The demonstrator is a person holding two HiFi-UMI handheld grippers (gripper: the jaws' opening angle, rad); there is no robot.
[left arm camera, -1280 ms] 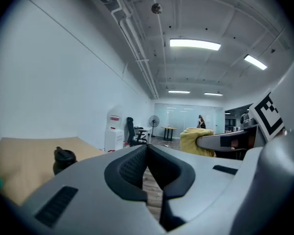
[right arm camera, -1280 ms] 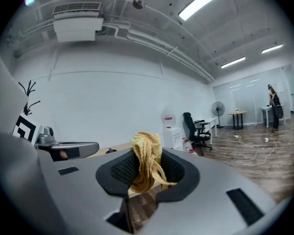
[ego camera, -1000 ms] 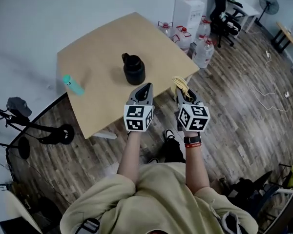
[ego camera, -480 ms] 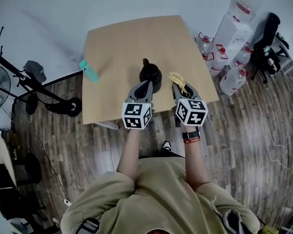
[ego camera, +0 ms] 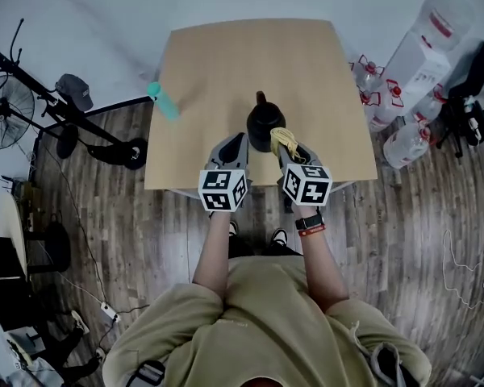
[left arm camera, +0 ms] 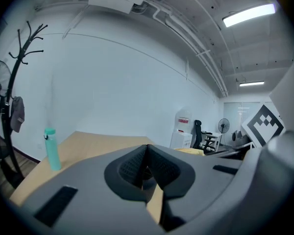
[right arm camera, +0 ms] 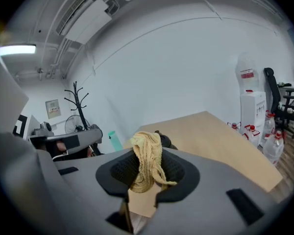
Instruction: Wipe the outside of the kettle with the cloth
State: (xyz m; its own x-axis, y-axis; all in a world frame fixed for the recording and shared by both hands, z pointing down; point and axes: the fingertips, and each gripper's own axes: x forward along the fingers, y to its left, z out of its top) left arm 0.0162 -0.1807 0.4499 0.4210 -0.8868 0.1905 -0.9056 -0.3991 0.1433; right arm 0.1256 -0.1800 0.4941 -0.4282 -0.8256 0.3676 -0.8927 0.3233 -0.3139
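Note:
The black kettle (ego camera: 265, 126) stands on the tan table (ego camera: 226, 71), near its front edge. My right gripper (ego camera: 285, 144) is just right of the kettle's near side, shut on a bunched yellow cloth (ego camera: 282, 139). In the right gripper view the cloth (right arm camera: 148, 158) is pinched between the jaws and rises above them, hiding most of the kettle (right arm camera: 165, 140) behind it. My left gripper (ego camera: 232, 143) is shut and holds nothing, just left of the kettle over the table's front edge. In the left gripper view its jaws (left arm camera: 146, 169) meet with nothing between them.
A teal bottle (ego camera: 163, 101) lies near the table's left edge and shows upright in the left gripper view (left arm camera: 51, 148). Water jugs and a dispenser (ego camera: 415, 51) crowd the floor to the right. A coat stand and fan (ego camera: 32, 103) stand at the left.
The view has swung so the table now lies squarely ahead. Both grippers have come closer to the kettle, and the right one with the cloth is now beside it.

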